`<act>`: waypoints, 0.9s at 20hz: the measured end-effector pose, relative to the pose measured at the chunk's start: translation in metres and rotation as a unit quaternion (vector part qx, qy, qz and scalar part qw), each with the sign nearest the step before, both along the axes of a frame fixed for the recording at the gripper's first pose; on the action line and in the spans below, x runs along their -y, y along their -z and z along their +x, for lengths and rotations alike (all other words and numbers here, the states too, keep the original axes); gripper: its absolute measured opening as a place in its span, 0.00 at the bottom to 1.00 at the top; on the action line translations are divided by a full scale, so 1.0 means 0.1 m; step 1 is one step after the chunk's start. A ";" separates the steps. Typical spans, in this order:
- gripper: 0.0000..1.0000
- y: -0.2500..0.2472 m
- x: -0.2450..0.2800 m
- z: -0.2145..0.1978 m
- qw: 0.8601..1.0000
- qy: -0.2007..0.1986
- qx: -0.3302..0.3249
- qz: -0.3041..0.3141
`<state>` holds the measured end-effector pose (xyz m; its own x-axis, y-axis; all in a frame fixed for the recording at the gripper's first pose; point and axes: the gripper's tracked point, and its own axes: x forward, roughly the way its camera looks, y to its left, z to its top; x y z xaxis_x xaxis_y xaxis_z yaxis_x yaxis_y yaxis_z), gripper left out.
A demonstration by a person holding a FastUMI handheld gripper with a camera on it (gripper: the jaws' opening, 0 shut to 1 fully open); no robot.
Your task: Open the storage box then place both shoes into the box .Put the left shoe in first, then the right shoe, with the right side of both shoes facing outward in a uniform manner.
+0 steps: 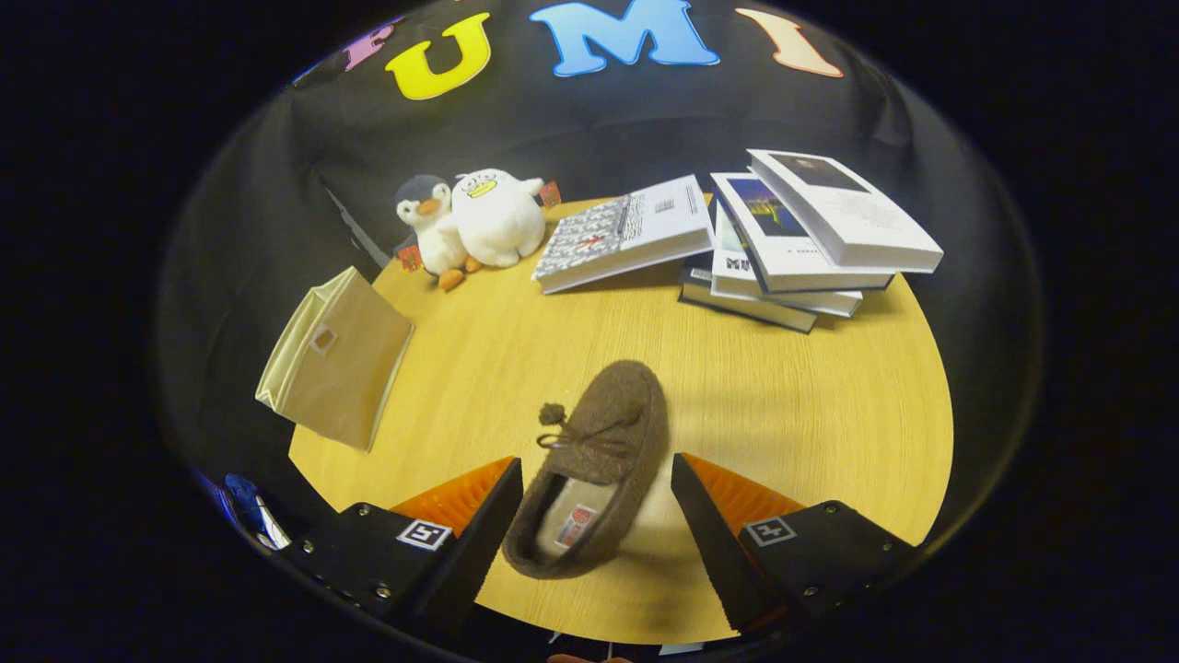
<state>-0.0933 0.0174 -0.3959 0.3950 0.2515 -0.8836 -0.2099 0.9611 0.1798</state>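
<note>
Brown and woolly, a soft moccasin-style slipper (594, 465) with a small pompom and a laced bow on its top lay on the round, pale wooden surface (792, 405). Its toe pointed away from the gripper (597, 502) and a little to the right, while its heel end, showing a light fleece lining with a small tag inside, sat between the two fingers. The jaws stood wide apart, one on each side of the slipper's rear half; the left finger looked very near or just touching the slipper's side, though I could not tell which, and the right finger stood clear of it with bare wood between.

To the left, well apart from the slipper, a beige fabric storage box (336, 359) with a small label window on its face sat at the surface's edge, tilted and apparently closed. Farther back on that side, two plush penguins (470, 221) sat touching, one grey and white, the other all white with a yellow beak. Beyond the slipper, a patterned hardcover book (626, 235) leaned against an untidy stack of books (801, 244) at the far right, whose top volumes were fanned out over one another. Black cloth hung behind it all.
</note>
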 end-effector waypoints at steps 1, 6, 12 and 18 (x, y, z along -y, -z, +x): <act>0.99 0.09 0.02 -0.04 1.000 0.002 -0.008 -0.003; 0.99 0.52 0.19 -0.10 0.998 -0.005 -0.047 -0.041; 0.64 0.86 0.04 0.08 0.997 0.027 -0.078 -0.012; 0.00 0.61 0.08 0.00 0.991 0.058 -0.116 0.007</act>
